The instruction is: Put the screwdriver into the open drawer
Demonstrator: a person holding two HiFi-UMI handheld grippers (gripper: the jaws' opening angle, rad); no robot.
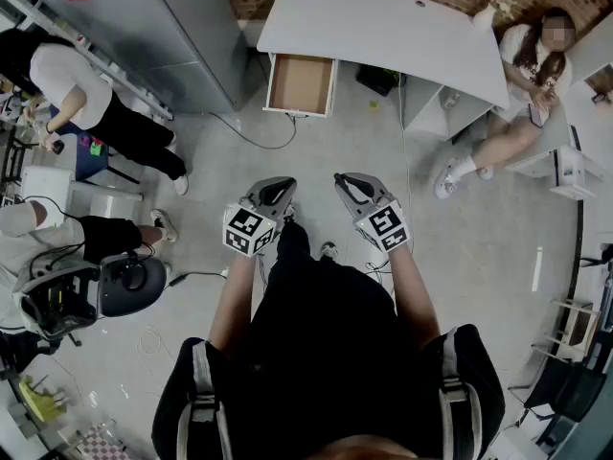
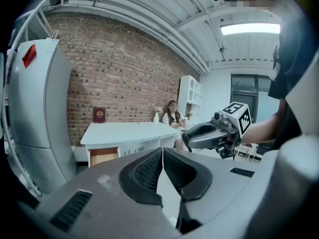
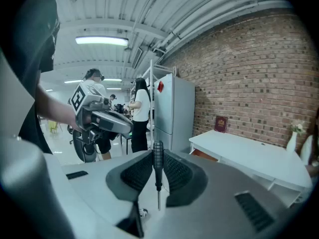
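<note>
In the right gripper view, my right gripper (image 3: 157, 159) is shut on a screwdriver (image 3: 157, 167) with a dark ribbed handle. The screwdriver stands upright between the pads, its thin metal shaft pointing down. In the left gripper view, my left gripper (image 2: 162, 156) is shut with nothing between its pads. Seen from the head view, the left gripper (image 1: 278, 192) and the right gripper (image 1: 350, 182) are held side by side above the floor, and the screwdriver does not show there. The open drawer (image 1: 300, 84) sticks out of the white desk (image 1: 383, 27) ahead, well away from both grippers. It looks empty.
A grey fridge (image 1: 182, 36) stands left of the desk. A person sits at the desk's right end (image 1: 527, 65). Two people and an office chair (image 1: 124, 286) are at the left. A cable (image 1: 239, 132) runs over the floor toward the drawer.
</note>
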